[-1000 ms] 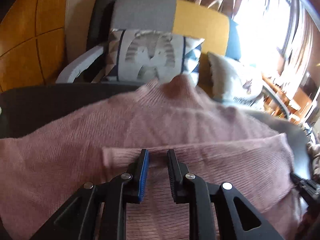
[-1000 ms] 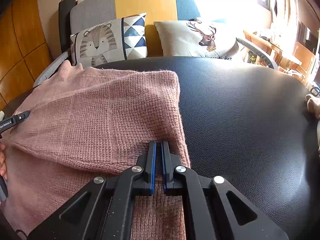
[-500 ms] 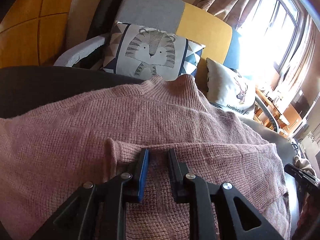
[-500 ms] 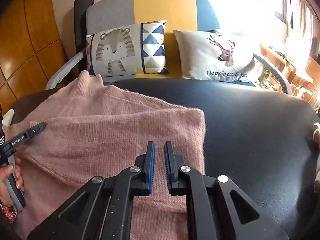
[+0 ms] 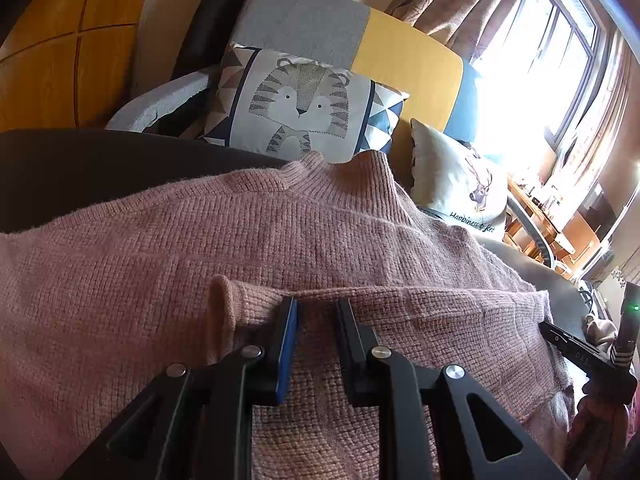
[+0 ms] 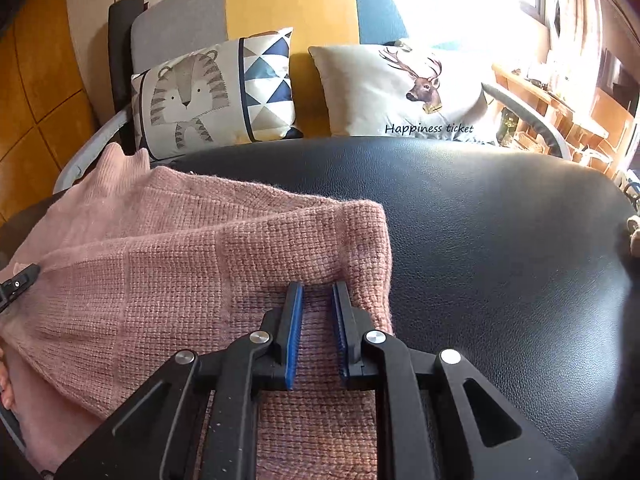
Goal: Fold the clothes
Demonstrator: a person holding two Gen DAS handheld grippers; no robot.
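Note:
A pink knit sweater lies on a black leather surface, its lower part folded over its body and its collar pointing at the sofa. My left gripper hovers at the folded edge near its curled left corner. Its jaws stand slightly apart, and flat knit shows in the gap. My right gripper sits over the sweater near the fold's right corner, jaws a little apart, with nothing pinched. Each gripper's tip shows at the edge of the other's view: the right gripper and the left gripper.
Behind the surface stands a grey, yellow and blue sofa with a tiger pillow and a deer pillow. Wooden panels are at the left, a bright window at the right. Another piece of cloth lies at the far right edge.
My right gripper's jaws have parted and let go of the sweater's folded edge, and the gripper has drawn back a little. The left gripper has tilted slightly and kept the same gap.

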